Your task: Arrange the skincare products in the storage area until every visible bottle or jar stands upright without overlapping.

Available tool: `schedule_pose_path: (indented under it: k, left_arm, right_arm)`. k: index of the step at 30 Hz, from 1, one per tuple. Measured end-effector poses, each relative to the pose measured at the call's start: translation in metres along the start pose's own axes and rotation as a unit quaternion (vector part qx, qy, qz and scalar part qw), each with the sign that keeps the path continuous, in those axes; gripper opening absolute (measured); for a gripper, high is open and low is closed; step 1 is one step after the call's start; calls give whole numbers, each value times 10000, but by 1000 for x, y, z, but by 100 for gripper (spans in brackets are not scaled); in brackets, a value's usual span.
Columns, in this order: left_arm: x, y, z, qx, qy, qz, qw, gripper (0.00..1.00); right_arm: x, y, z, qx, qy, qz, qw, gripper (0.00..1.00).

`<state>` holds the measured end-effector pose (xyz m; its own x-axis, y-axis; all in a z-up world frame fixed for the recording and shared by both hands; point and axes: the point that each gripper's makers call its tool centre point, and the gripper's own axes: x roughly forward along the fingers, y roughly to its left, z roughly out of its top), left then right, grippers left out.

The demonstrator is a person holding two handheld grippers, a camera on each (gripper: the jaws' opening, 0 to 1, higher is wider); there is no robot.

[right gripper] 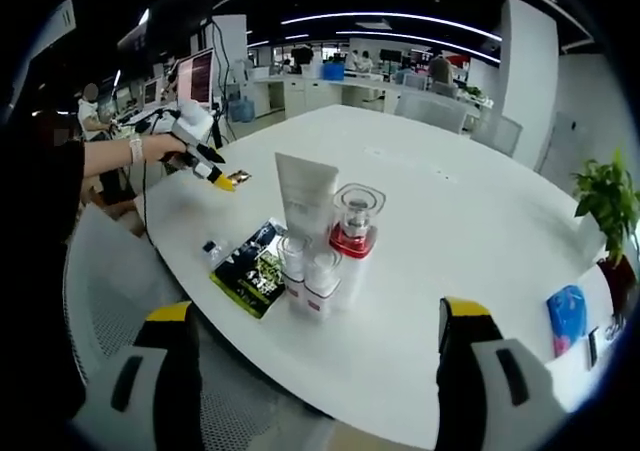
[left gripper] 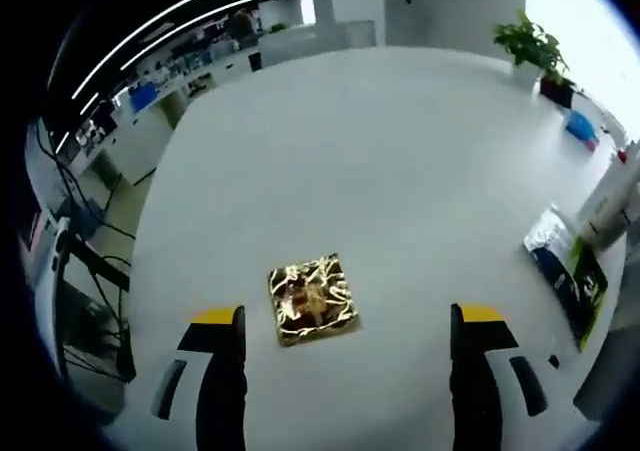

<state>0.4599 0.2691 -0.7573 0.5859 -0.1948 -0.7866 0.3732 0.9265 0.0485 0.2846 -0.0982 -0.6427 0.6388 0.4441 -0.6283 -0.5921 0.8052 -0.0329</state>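
Both claws are wide and hold nothing. The left claw (left gripper: 347, 346) hangs over the table (left gripper: 400, 161) just short of a gold sachet (left gripper: 312, 298) lying flat. The right claw (right gripper: 315, 356) faces the upright cluster: a white tube (right gripper: 306, 199), a red-based jar (right gripper: 356, 223) and two small bottles (right gripper: 308, 271), touching one another beside a dark booklet (right gripper: 252, 268). Reaching carelessly into that tight group could topple the tall tube onto its neighbours.
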Motion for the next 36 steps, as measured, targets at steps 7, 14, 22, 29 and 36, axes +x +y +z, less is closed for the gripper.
schedule_pose_path:
  k: [7,14,22,29,36]
  left_arm:
    - [12,10,-4,-362,217,170,9990,71]
    - [21,14,-5,-443,241,331,9982,58]
    - [27,17,0,-491,122,391,9980,47]
    - [27,15,-2,-785,125,367,9962,45]
    - [25,23,-2,-609,54,600,9963,53]
  right_arm:
    - [4,-3,-1,19,57,3,10000,100]
    - [6,-6,-2,38,104,-10,9999,100]
    - [7,-7,-3,51,140,-14,9999,100]
    - [7,-7,-5,106,132,-26,9999,100]
    - [4,-8,-8,152,122,-59,9998,100]
